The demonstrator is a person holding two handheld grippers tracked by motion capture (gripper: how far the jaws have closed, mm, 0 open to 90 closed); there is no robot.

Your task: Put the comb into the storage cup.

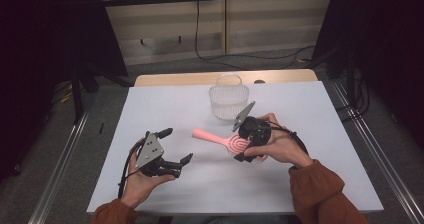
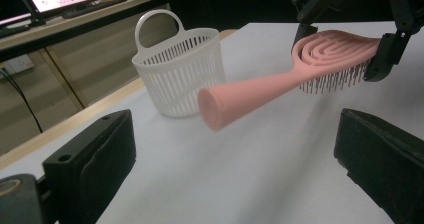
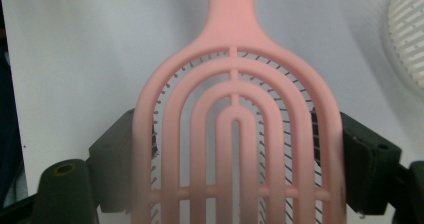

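High view first: the white table (image 1: 165, 109) takes up most of the frame, and toward its twelve-o'clock edge stands a white slatted basket (image 1: 228, 103), upright, handle loop up, mouth open — the likeliest place for the brush to go, I'd judge. From the basket, at about six o'clock and clearly apart from it, is the pink hairbrush (image 1: 220, 138), lifted off the table with its handle pointing to about ten o'clock. The right gripper (image 1: 246, 143) holds it by the head: in the right gripper view the jaws sit against the two long edges of the vented head (image 3: 235, 149), pinching it across its width, bristles down (a grip on the widest part keeps it from swivelling). That leaves the handle (image 2: 250, 96) free, and in the left gripper view it juts out toward the left gripper (image 1: 176, 146), whose jaws are spread wide with nothing between them — waiting at roughly eight o'clock from the brush, perhaps to take the handle.
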